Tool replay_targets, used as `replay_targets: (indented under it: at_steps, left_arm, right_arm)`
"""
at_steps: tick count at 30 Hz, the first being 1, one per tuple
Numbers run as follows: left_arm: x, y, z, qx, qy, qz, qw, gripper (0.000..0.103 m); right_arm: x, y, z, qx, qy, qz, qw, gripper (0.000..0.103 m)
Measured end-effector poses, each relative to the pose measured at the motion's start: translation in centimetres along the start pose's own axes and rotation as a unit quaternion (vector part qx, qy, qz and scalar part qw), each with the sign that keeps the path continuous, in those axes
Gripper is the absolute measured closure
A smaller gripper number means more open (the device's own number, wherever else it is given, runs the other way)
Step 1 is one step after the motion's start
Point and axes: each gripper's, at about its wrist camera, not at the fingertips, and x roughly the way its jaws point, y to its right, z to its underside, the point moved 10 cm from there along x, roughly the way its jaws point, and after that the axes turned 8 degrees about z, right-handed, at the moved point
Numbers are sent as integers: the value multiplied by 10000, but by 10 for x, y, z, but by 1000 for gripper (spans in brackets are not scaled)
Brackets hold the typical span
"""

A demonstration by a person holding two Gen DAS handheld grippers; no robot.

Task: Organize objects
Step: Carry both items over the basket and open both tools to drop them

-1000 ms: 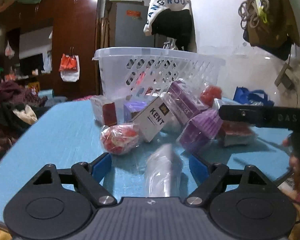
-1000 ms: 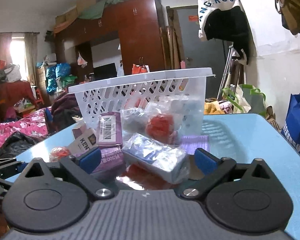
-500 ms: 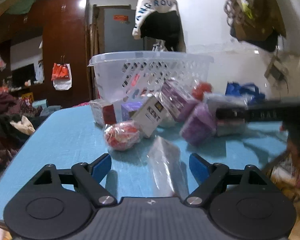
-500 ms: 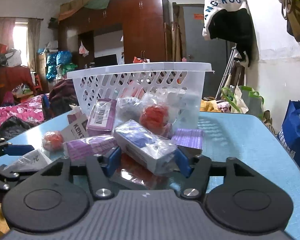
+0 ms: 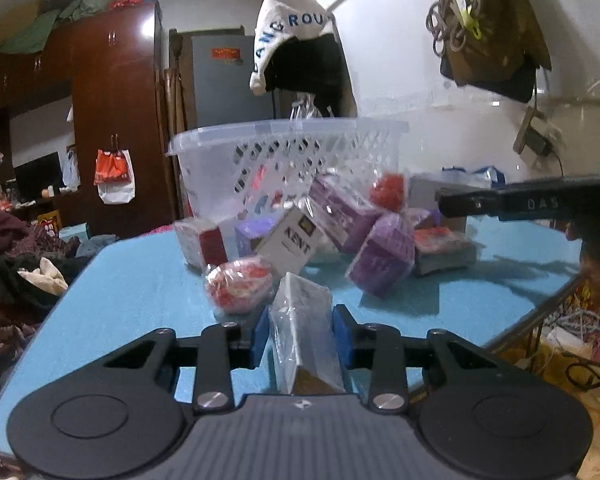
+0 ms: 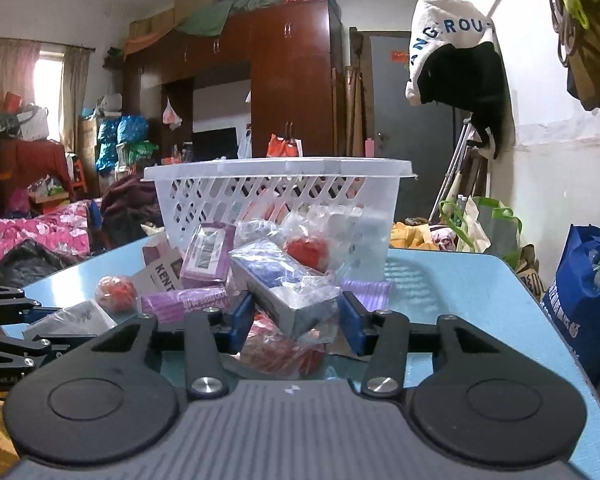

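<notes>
My left gripper (image 5: 302, 334) is shut on a clear-wrapped white box (image 5: 304, 332), held just above the blue table (image 5: 140, 280). My right gripper (image 6: 298, 316) is shut on a plastic-wrapped blue and grey box (image 6: 286, 286), lifted over a red packet (image 6: 280, 350). A white lattice basket (image 5: 284, 156) stands at the back of the table; it also shows in the right wrist view (image 6: 280, 196). In front of it lie a KENT carton (image 5: 290, 242), purple boxes (image 5: 382, 260) and a red wrapped ball (image 5: 238, 282).
The right gripper's arm (image 5: 540, 200) crosses the left wrist view at the right. A blue bag (image 6: 584, 300) stands beyond the table's right edge. Clothes (image 5: 16, 256) are piled left of the table. A cap (image 6: 452, 64) hangs on the wall.
Both grippers were open one second ago. The right one closed on the blue and grey box first, then the left one closed on the clear-wrapped box. Both boxes are now raised slightly.
</notes>
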Motion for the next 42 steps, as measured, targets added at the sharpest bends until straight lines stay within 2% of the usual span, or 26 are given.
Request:
replay_targets:
  at_steps: [6, 13, 42]
  left_arm:
    - [-9, 0, -15, -31, 265, 43, 9996, 65]
    - [-4, -9, -18, -157, 260, 43, 9995, 64]
    - [-9, -31, -59, -490, 697, 46, 9964, 64]
  right_arm:
    - [-2, 6, -5, 95, 88, 36, 9999, 54]
    - [-1, 10, -6, 159, 123, 70, 9998, 54]
    - [-16, 24, -32, 332, 485, 103, 9982, 55]
